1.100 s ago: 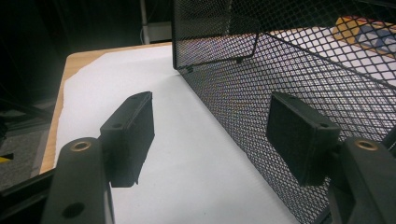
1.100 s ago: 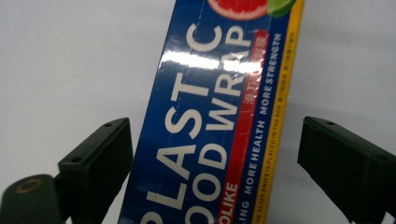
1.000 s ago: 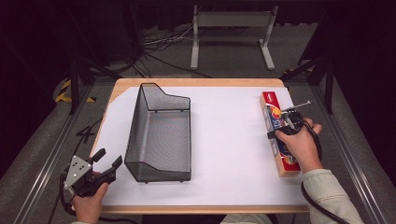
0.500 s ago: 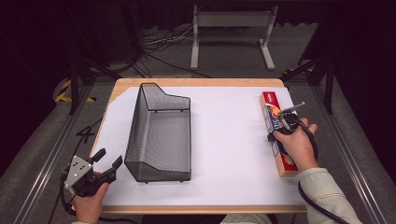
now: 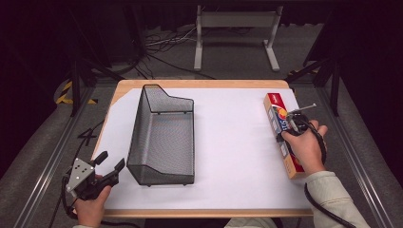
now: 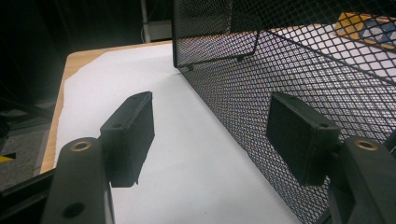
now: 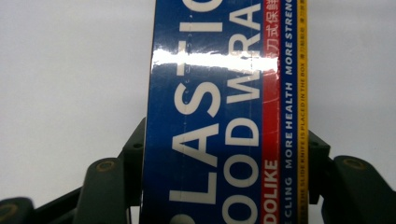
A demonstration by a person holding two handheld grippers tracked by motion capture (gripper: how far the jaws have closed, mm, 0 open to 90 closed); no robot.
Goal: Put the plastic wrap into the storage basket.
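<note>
High view: the right hand [image 5: 306, 147] is reaching forward along the desk's [image 5: 228, 142] right edge, wrist over the near end of a long plastic wrap box [image 5: 280, 130] that is lying lengthwise there, well apart from the black mesh basket [image 5: 164, 135] at centre left. The right claw [image 5: 291, 127] is sitting over the box's middle. The left hand [image 5: 90, 202] is resting at the near left corner, its left claw [image 5: 110, 164] pointing toward the basket's near end, just short of it.

Left gripper view: the left claw [image 6: 210, 135] is standing wide apart with nothing between the pads; one finger is showing against the basket's mesh wall [image 6: 289, 70], the other over white paper [image 6: 140, 79], with a strip of wooden desk edge showing at the far left.

Right gripper view: the right claw [image 7: 224, 168] is straddling the box [image 7: 219, 116], one finger on each long side; its jaws have just been closing, and the pads are lying right against the box sides. Only here is the lettering legible: white "PLASTIC FOOD WRAP" on blue, "MORE HEALTH", "MORE STRENGTH" partly cut off, "CLING", and a yellow stripe reading "THE SLIDE KNIFE IS PLACED IN THE BOX"
</note>
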